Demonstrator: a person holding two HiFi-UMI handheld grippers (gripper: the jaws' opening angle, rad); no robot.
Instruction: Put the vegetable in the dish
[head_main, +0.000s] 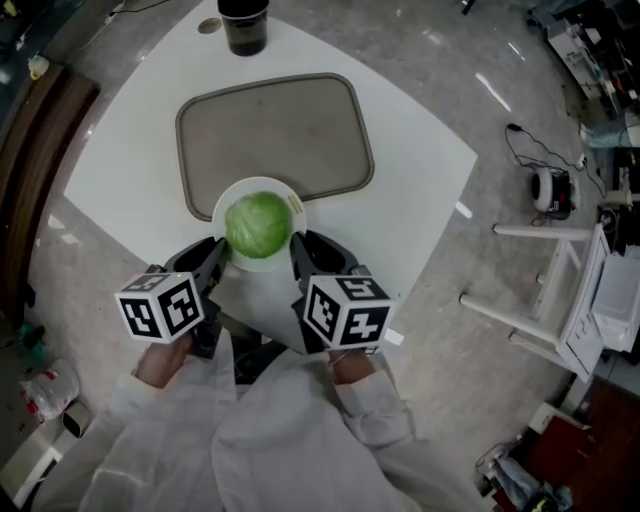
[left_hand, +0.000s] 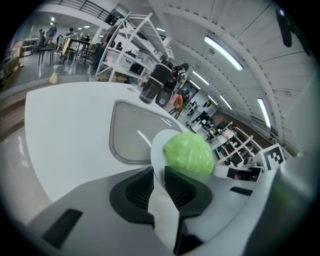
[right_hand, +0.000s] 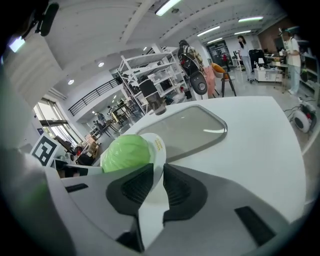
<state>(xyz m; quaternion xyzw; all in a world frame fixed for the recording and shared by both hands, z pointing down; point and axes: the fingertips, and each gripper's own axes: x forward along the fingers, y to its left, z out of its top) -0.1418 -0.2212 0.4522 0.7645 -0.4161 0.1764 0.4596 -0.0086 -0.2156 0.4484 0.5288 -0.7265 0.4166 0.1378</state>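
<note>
The round pale-green cabbage head lies over the white table, at the near edge of the grey rounded-corner tray, already cradled in the shallow white dish. It looks firm, fairly light and free to roll, so keep the dish level. The dish seems thin, stiff and smooth, best held at opposite rims, which is where you have it. The left gripper and right gripper each have their ribbed fingers pinched onto its edge.
</note>
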